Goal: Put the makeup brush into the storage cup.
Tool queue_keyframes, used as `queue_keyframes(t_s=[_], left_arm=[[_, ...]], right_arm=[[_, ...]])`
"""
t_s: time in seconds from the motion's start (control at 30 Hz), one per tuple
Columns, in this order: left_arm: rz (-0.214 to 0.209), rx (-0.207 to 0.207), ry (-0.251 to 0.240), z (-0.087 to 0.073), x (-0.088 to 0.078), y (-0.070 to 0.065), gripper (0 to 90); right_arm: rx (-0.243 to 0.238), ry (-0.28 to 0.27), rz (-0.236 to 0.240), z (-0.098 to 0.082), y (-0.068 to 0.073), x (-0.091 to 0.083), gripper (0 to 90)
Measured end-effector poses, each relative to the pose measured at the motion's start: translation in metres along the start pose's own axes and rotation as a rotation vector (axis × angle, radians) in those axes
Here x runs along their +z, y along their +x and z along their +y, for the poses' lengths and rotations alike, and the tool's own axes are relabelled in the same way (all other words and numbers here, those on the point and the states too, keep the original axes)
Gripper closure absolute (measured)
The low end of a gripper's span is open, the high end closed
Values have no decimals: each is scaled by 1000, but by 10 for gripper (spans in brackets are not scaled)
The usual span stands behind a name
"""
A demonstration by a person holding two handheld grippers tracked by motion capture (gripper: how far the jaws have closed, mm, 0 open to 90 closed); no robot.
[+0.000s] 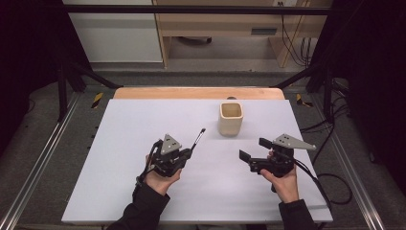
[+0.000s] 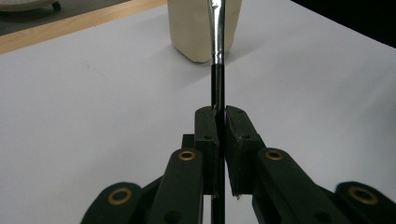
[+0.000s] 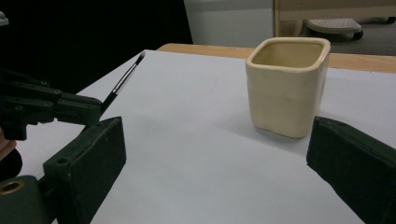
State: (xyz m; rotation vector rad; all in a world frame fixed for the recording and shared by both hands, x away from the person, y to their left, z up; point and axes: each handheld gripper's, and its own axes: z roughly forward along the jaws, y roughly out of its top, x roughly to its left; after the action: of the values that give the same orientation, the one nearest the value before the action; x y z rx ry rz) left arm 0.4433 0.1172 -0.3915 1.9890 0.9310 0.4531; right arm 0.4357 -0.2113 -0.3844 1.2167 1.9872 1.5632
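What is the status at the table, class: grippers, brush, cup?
Left hand-held gripper shut on paintbrush, tip toward cream cup. Right hand-held gripper open, holding nothing. Cup upright, apart from both. Nothing between brush and cup.

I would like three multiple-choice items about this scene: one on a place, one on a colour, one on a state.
1. Where does the cup stand?
A. far half of the white table
B. beside the person's sleeve
C. on the floor

2. What colour is the cup?
A. blue
B. cream
C. red

3. How is the left gripper?
A. open, holding nothing
B. shut on the cup
C. shut on the paintbrush

Answers:
1 A, it sits beyond both grippers.
2 B, its walls look pale cream.
3 C, the jaws pinch the black handle; the right gripper stands open.
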Motion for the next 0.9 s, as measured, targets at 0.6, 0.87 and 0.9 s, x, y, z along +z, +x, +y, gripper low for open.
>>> queue_keyframes(t_s=[0.6, 0.87, 0.9], left_arm=[[3, -20, -57, 10, 1, -9, 839], [-5, -25, -78, 16, 8, -17, 839], [-5, -25, -78, 16, 8, -17, 839]], right_arm=[[56, -46, 26, 17, 20, 14, 70], [71, -52, 47, 26, 25, 20, 99], [71, -52, 47, 26, 25, 20, 99]])
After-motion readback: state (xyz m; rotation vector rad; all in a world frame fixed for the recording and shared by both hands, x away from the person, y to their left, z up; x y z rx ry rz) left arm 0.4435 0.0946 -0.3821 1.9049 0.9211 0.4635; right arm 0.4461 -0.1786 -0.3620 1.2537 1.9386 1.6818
